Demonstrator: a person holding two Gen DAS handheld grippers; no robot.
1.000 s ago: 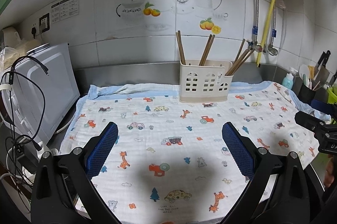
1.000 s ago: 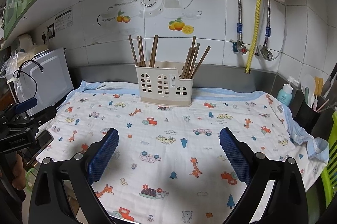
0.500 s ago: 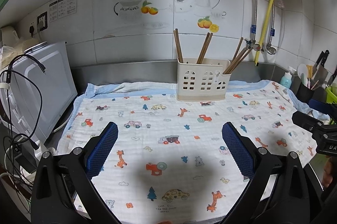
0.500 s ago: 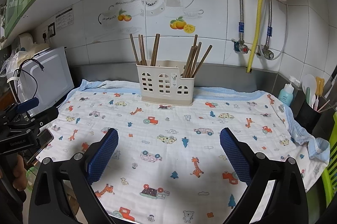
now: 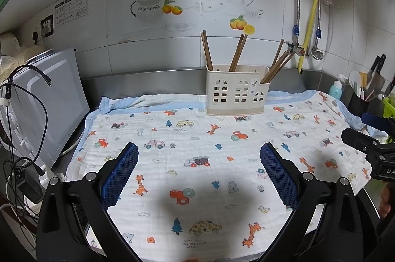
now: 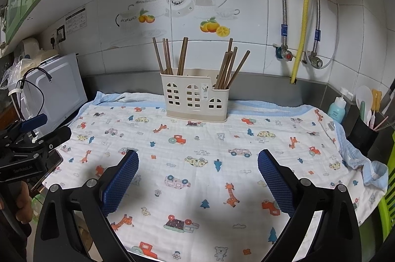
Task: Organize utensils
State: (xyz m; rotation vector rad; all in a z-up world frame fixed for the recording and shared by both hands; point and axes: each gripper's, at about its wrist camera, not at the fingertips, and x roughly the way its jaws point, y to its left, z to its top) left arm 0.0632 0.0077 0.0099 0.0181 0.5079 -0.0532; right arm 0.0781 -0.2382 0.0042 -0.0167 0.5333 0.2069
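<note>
In the left wrist view, your left gripper (image 5: pixel 198 159) hovers above the patterned cloth (image 5: pixel 197 178) that covers the desk (image 5: pixel 148 79). Its blue-padded fingers (image 5: pixel 121 170) are spread wide and hold nothing. The cream utensil holder (image 5: pixel 235 94) stands upright at the far edge of the cloth, near the tiled wall. Brown chopsticks (image 5: pixel 207 49) lean in its taller left part, and another bundle leans out of its lower right compartment. A white microwave (image 5: pixel 47 104) sits to the left of the cloth. Part of your right gripper (image 5: pixel 367 151) shows at the right edge.

In the right wrist view, your right gripper (image 6: pixel 197 160) is also above the cloth (image 6: pixel 197 163), fingers (image 6: pixel 274 180) wide apart and empty. The utensil holder (image 6: pixel 195 95) stands straight ahead, well apart from the fingertips, with chopsticks (image 6: pixel 182 56) upright in both sections. Your left gripper (image 6: pixel 32 136) appears at the left edge. A black cup of utensils (image 6: pixel 361 136) stands beyond the cloth's right side.
</note>
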